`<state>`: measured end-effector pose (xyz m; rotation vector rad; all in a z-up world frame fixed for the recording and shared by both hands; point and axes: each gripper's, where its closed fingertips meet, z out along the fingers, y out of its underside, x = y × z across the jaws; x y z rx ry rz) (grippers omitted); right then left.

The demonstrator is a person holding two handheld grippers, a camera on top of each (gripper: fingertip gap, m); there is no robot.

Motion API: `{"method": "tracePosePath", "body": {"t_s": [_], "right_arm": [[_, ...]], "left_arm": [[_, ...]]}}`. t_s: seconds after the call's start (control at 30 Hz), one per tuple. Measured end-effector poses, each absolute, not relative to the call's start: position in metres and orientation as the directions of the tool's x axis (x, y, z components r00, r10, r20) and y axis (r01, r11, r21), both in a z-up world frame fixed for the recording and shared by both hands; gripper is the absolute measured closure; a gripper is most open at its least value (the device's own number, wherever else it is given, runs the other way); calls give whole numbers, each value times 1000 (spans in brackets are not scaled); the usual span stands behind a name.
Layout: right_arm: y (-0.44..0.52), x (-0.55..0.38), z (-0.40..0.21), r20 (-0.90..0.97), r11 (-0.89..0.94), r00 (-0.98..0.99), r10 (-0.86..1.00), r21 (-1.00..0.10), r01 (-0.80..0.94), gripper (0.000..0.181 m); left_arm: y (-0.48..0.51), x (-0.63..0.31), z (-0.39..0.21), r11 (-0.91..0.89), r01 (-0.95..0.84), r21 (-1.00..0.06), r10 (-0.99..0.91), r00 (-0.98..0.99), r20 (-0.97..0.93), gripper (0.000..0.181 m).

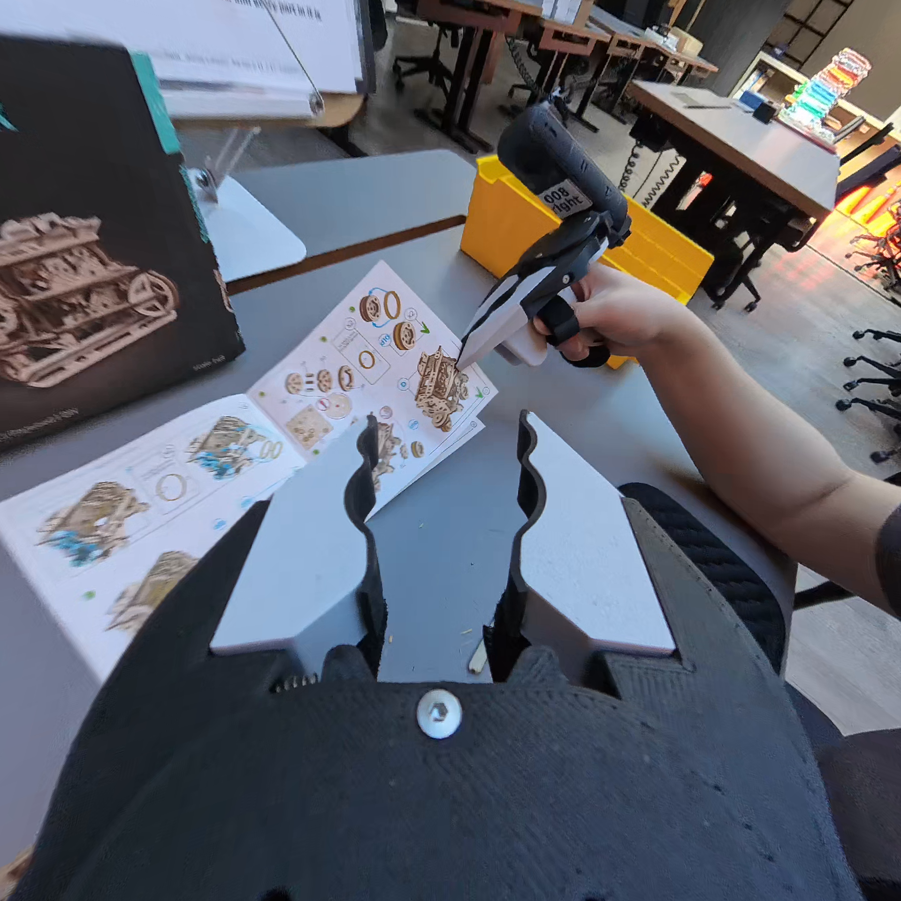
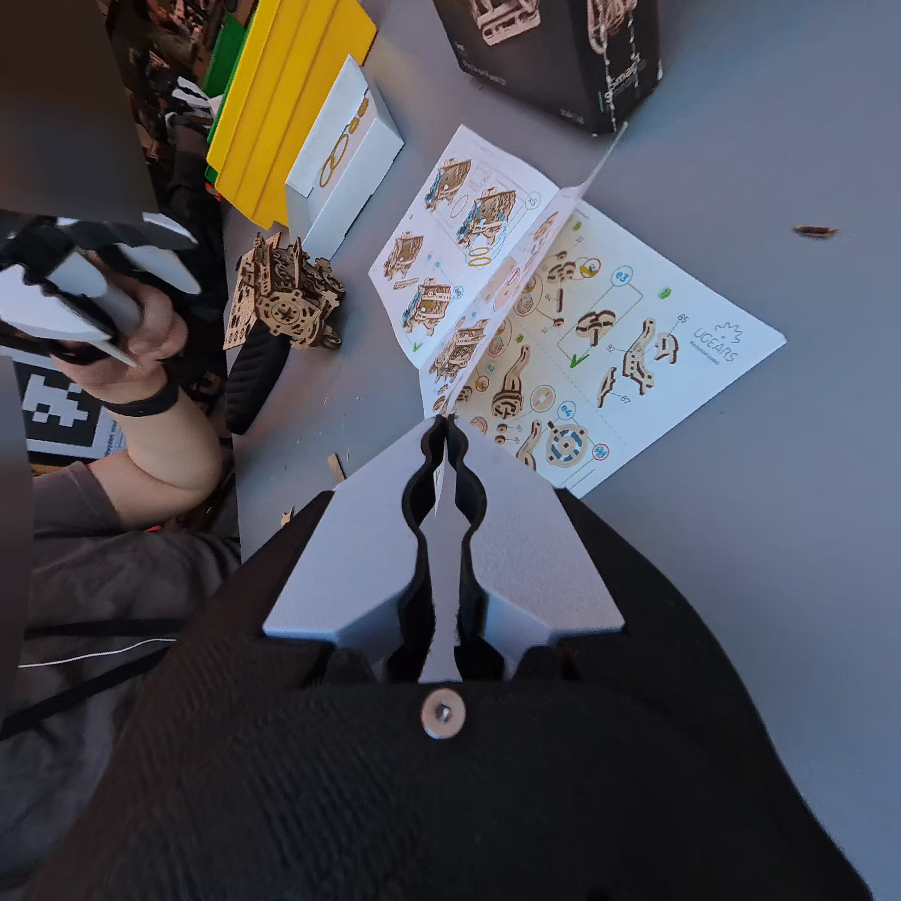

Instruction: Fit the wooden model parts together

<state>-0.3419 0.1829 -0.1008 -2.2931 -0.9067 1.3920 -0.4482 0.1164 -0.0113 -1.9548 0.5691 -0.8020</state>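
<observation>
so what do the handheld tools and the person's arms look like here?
Both tools, left tool and right tool, have pale grey wedge fingers lined with wavy black pads on ribbed black printed bodies with a silver screw. The right tool carries a black cylinder and a label. Dark short sleeves; black wristband on the left arm.

A shared lab or maker workspace — rows of height-adjustable desks (image 1: pixel 731 141), wheeled office chairs (image 1: pixel 872 370), coiled cables, a yellow parts bin (image 1: pixel 507 219) on the grey counter (image 1: pixel 390 195).

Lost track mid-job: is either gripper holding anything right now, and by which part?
The right gripper pinches a page of the instruction booklet by its edge. The left gripper is open and empty.
</observation>
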Motion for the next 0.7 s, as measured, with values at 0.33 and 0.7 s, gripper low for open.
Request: {"method": "tracePosePath", "body": {"t_s": [0.33,0.7], "right_arm": [[185,-404,-41,-615,-680,291,733,-658,324,181],[158,-536,-148,-524,-590,332,785,-466,660,181]], "left_arm": [[82,-550,51,-436,56,-898,-551,773,315,125],[52,-582,47,-440,121,-890,-546,750,372,116]]}}
